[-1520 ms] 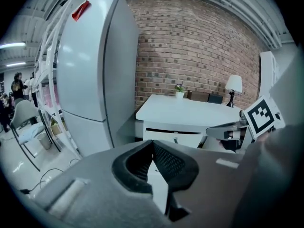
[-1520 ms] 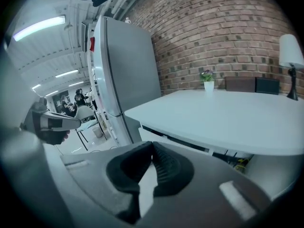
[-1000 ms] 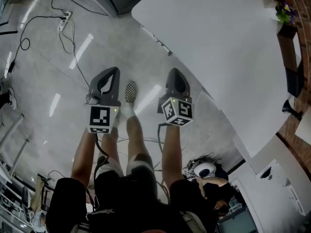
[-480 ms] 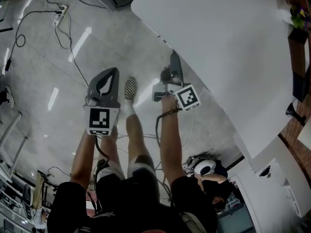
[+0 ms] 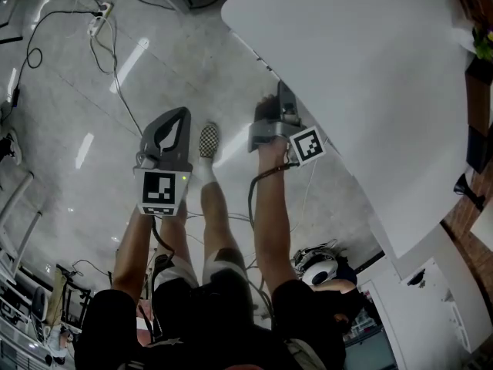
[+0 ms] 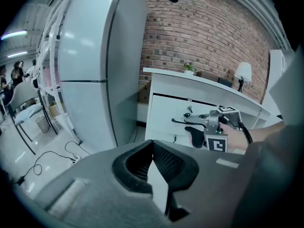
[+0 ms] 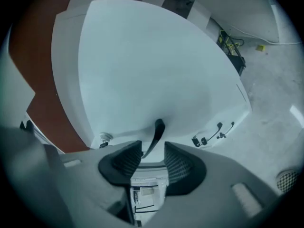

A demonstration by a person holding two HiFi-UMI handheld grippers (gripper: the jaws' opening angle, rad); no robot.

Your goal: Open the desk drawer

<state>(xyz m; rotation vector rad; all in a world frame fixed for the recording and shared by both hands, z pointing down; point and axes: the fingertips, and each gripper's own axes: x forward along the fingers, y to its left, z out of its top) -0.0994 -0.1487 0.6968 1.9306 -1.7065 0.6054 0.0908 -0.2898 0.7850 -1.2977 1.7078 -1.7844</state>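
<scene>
Two grippers: the left gripper (image 5: 183,112), jaws closed on nothing, hangs over the floor (image 5: 69,129). The right gripper (image 7: 152,145), jaws just opened and then slightly narrowed, grips nothing. Of three dark handles (image 7: 203,140) on the single white desk (image 5: 370,75), the drawer handle (image 7: 157,129) lies just ahead of its gap. Since a second earlier, the right gripper has rolled sideways and reached the desk edge.

Floor (image 5: 92,168) open leftward; white desk (image 5: 370,75) blocks right.
</scene>
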